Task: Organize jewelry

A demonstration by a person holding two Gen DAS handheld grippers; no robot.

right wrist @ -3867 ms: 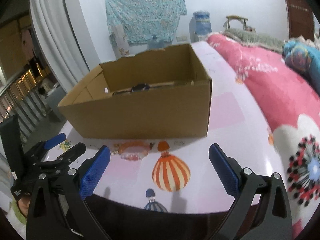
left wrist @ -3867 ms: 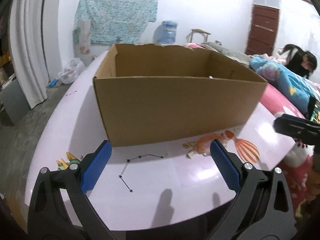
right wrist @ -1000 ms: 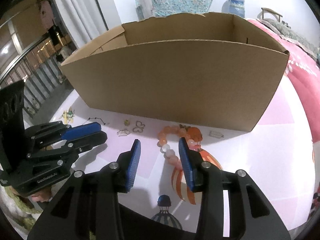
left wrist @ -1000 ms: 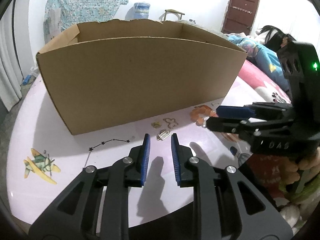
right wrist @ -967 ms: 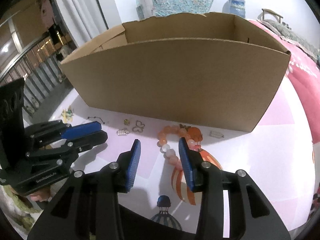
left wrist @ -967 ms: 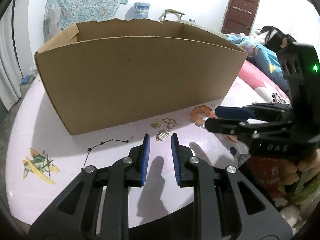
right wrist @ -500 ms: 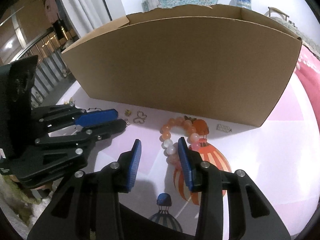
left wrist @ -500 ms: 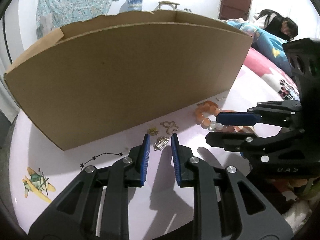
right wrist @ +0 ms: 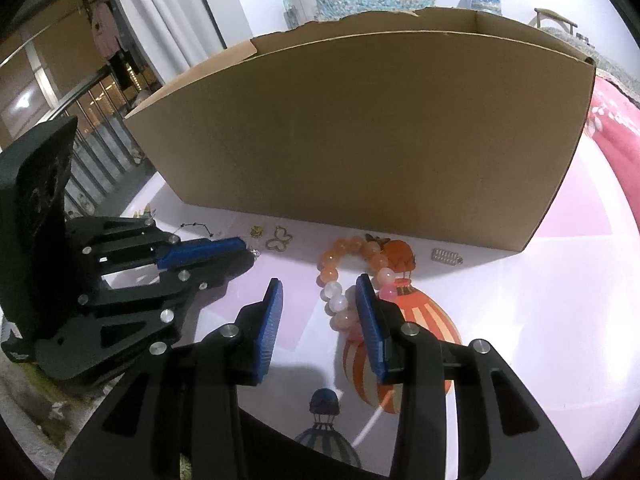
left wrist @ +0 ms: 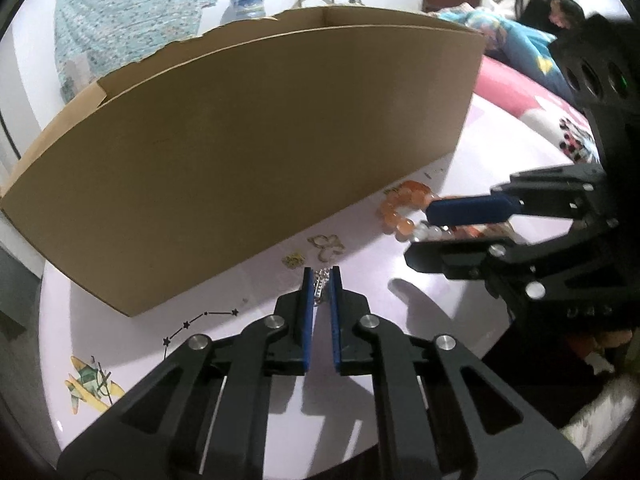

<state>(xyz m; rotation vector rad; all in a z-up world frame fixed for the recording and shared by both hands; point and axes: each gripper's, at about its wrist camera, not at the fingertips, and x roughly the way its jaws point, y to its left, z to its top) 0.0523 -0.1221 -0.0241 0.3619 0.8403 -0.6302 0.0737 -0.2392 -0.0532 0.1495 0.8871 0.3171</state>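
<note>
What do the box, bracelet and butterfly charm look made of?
Box: plain corrugated cardboard, matte brown, ragged torn rim. Bracelet: glossy orange and milky beads, likely stone or glass. Butterfly charm: thin gold-toned metal outline, apparently open wirework.

The left gripper (left wrist: 320,276) points steeply down at the tabletop, its blue pads (left wrist: 307,312) nearly together — the jaws have just been closing, with a small silver chain piece (left wrist: 320,286) caught between the tips. In the right wrist view it reaches in from the left, lying low and almost flat. The right gripper (right wrist: 318,292) also tilts downward, jaws standing partly apart, its right pad (right wrist: 370,320) just beside the bead bracelet (right wrist: 348,276) while the left pad is clear of it — some beads sit in the gap, not pinched
</note>
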